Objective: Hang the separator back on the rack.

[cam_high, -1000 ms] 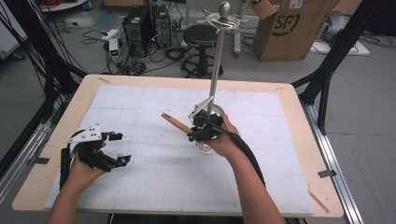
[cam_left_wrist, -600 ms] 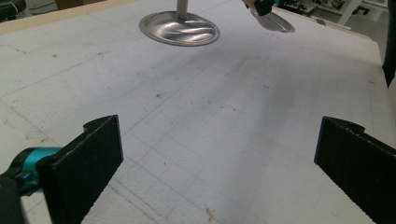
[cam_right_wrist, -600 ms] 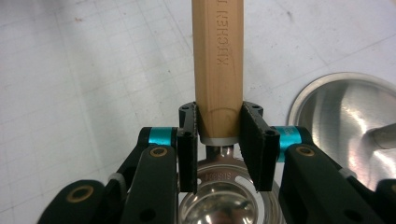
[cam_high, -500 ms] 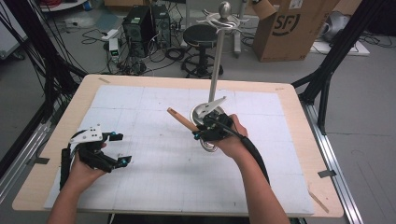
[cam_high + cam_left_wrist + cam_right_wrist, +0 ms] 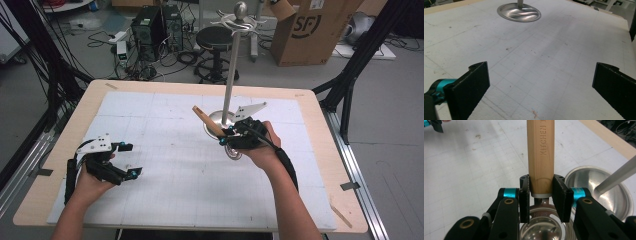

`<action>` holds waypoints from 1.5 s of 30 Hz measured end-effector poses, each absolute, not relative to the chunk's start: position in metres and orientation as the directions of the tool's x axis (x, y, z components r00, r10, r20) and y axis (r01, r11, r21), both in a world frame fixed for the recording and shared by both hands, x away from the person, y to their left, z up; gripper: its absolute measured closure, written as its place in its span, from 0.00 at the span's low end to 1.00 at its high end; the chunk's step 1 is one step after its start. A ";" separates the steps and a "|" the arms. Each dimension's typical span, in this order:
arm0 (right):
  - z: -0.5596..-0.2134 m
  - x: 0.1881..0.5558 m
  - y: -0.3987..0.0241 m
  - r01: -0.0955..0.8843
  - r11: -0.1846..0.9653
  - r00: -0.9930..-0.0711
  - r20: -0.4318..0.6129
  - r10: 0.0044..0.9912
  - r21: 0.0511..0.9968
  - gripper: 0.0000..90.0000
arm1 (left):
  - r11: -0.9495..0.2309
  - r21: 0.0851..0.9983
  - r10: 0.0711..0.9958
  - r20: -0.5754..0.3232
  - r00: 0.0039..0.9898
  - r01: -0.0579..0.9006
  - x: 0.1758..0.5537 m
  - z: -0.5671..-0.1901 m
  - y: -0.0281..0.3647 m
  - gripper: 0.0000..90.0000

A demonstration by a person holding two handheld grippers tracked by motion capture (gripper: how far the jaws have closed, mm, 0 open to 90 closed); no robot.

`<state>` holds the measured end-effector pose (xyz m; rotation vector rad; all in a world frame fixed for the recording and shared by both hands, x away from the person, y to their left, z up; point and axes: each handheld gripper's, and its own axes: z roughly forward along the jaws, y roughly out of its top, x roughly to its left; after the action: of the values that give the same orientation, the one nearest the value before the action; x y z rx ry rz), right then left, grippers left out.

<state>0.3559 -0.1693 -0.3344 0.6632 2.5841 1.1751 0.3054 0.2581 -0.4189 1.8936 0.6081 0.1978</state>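
Black jaws of the left gripper are seen spread wide with nothing between them, well to the left of the steel stand and low over the white gridded mat. The wooden handle of a slotted steel utensil is clamped between the jaws of the right gripper, just beside the stand's round base, handle end tilted up and to the left of the pole. The perforated metal head is seen below the jaws. Risk is judged as follows: the smooth handle may pivot or slip in the grip, and the utensil may knock the pole if swung near it.
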 end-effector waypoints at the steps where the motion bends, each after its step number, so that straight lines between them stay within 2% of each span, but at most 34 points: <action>1: -0.333 0.355 -0.171 0.308 0.572 -0.872 -0.015 0.489 0.761 0.77 | -0.285 0.905 0.498 -0.142 0.856 0.316 0.305 -0.419 0.258 0.02; 20: -0.313 0.351 -0.203 0.277 0.464 -0.854 -0.005 0.520 0.841 0.77 | -0.280 0.907 0.500 -0.142 0.854 0.315 0.305 -0.418 0.260 0.02; 45: -0.285 0.342 -0.239 0.241 0.392 -0.827 -0.023 0.561 0.888 0.77 | -0.270 0.911 0.499 -0.145 0.854 0.313 0.305 -0.417 0.260 0.02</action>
<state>0.3418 -0.2394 -0.2847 0.6993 2.3350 1.4097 0.3049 0.2603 -0.4171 1.8779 0.6072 0.2019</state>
